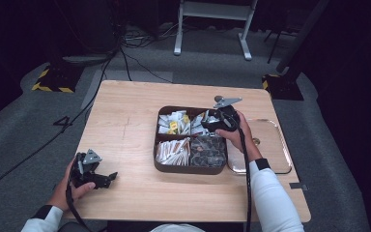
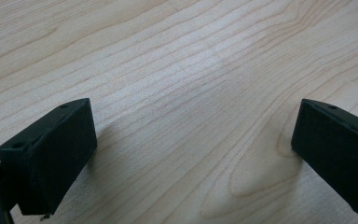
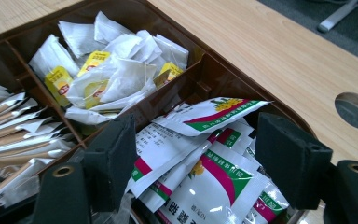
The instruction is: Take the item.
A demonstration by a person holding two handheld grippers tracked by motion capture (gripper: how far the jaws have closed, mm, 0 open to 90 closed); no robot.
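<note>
The right gripper point(image 3: 196, 154) hangs just above the far right compartment of the brown divided tray point(image 1: 160, 162), its jaws spread wide with nothing between them. Directly under the gap lie the white sachets with green and magenta bands point(image 3: 205, 168), heaped loosely on one another; the topmost one slants up toward the middle of the right gripper view. I judge the gripper is held there, open and pointing down, to come down on one of these sachets, the nearest thing to it.

Outward from there, the compartment to the upper left of that view holds white tea bag packets with yellow labels point(image 3: 109, 74), and the one at the left edge holds long paper stick packets point(image 3: 14, 135). In the high view the tray sits right of centre on the wooden table point(image 1: 125, 135) and shows four compartments, the fourth with darker packets point(image 1: 207, 151). The packets in each heap overlap too much to count. One shiny metal tray point(image 1: 270, 154) lies touching or just beside the brown tray on its right, probably as the place to put things down.

The left gripper point(image 1: 94, 178) rests near the lower left of the high view, well apart from the tray, its jaws spread over bare wood, likely parked out of the way.
</note>
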